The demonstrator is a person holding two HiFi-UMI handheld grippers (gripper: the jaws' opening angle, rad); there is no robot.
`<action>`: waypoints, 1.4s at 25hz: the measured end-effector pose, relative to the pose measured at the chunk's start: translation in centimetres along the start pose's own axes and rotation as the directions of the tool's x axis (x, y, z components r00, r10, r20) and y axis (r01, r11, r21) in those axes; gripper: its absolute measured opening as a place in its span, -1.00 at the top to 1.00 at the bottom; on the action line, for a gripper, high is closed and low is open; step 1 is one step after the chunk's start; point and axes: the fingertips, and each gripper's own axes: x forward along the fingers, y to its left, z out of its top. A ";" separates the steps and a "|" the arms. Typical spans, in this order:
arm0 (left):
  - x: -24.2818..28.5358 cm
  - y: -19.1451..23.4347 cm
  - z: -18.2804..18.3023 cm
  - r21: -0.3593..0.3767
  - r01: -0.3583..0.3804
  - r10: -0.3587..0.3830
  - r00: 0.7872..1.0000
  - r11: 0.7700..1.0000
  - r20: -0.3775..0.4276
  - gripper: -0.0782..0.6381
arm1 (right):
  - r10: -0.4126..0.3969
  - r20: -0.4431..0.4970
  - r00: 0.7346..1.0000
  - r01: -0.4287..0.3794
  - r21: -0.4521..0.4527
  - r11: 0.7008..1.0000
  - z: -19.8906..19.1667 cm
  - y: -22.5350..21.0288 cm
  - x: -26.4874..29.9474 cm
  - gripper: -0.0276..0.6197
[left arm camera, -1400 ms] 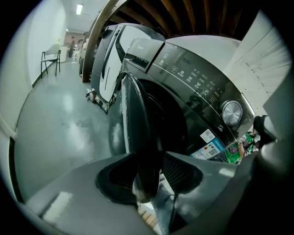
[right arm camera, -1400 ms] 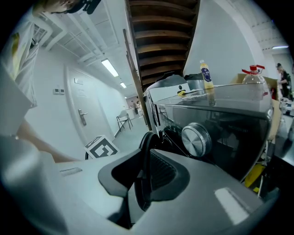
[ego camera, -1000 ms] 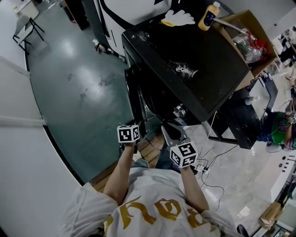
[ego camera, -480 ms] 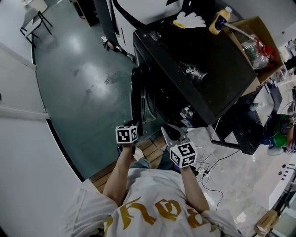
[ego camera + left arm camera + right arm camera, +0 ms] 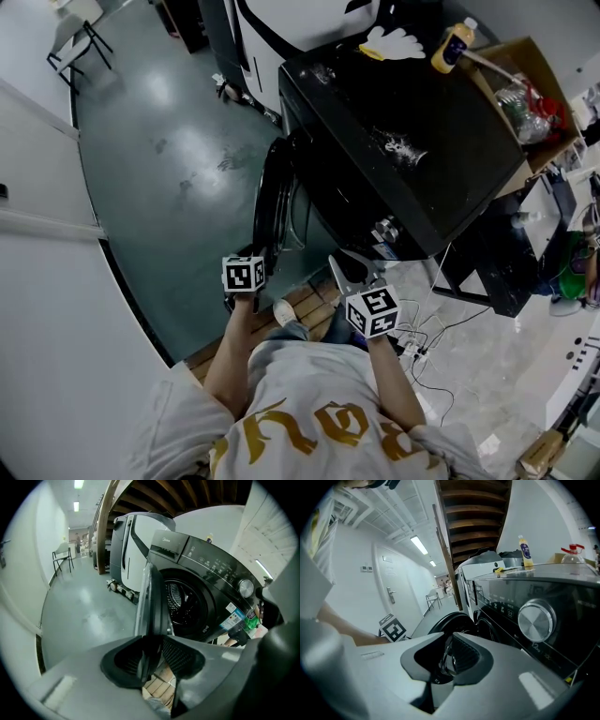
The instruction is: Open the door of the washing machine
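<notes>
The black washing machine [image 5: 412, 141] stands ahead of me with its round door [image 5: 270, 202] swung out to the left. My left gripper [image 5: 253, 255] is shut on the door's free edge. In the left gripper view the door rim [image 5: 151, 597] runs up from between the jaws of that gripper [image 5: 152, 641], and the drum opening [image 5: 185, 602] shows to its right. My right gripper [image 5: 345, 267] hangs shut and empty below the machine's front, right of the door. The right gripper view looks past this gripper [image 5: 447, 651] at the control knob [image 5: 536, 618] and the open door [image 5: 450, 620].
A yellow bottle [image 5: 452, 45] and white gloves [image 5: 394, 42] lie on the machine's top. A cardboard box [image 5: 525, 84] stands to its right. A white appliance [image 5: 133, 550] stands behind. Cables [image 5: 422, 347] and a wooden pallet [image 5: 305, 305] lie near my feet. A white wall runs along the left.
The door has swung further out to the left, and my left gripper has moved left with it. The right gripper has stayed put.
</notes>
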 end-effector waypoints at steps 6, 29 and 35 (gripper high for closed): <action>-0.8 2.9 0.2 0.042 -0.062 0.062 0.998 0.997 -0.003 0.40 | 0.015 -0.010 1.000 -0.015 -0.012 1.000 0.0 0.7 0.6 0.76; -1.9 8.8 1.5 0.150 -0.170 0.174 0.985 0.974 -0.014 0.39 | -0.066 -0.066 0.996 0.061 -0.075 0.995 -0.1 0.5 2.4 0.87; -1.9 8.8 1.4 0.157 -0.167 0.171 0.985 0.973 -0.012 0.39 | -0.075 -0.083 0.994 0.068 -0.082 0.994 -0.4 0.4 2.4 0.87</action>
